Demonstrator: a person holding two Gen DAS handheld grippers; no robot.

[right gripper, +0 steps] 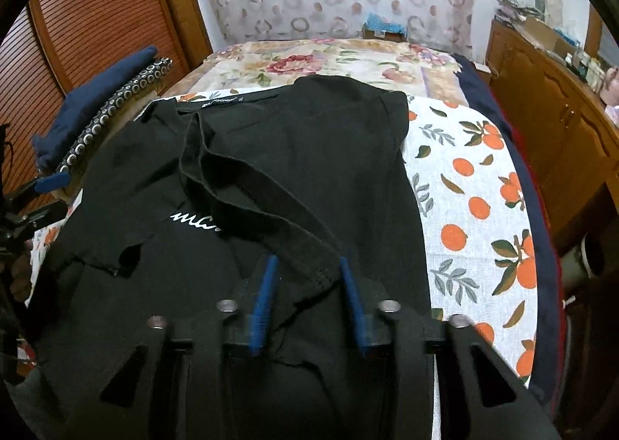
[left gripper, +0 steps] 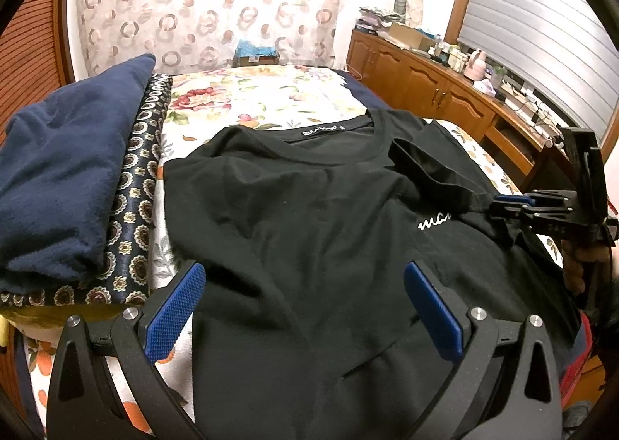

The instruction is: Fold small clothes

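Black shirt (left gripper: 309, 208) lies on bed (right gripper: 476, 184), frame centre. Left gripper (left gripper: 305, 308) fingers wide apart over it. Right gripper (right gripper: 307, 285) fingers narrowly apart, folded sleeve (right gripper: 271, 192) edge between them.

Left hand-held gripper (left gripper: 305, 308) gapes wide; right hand-held gripper (right gripper: 309, 281) stands narrowly parted.

**Little lettering you can read**

On the chest of the black T-shirt (left gripper: 309, 215) you see white script (left gripper: 435, 224) starting "ma"; a folded-over sleeve (left gripper: 429, 169) hides the remainder. From your right wrist view it reads about "mc". The neck label (left gripper: 323, 131) carries small white print, too fine to read.
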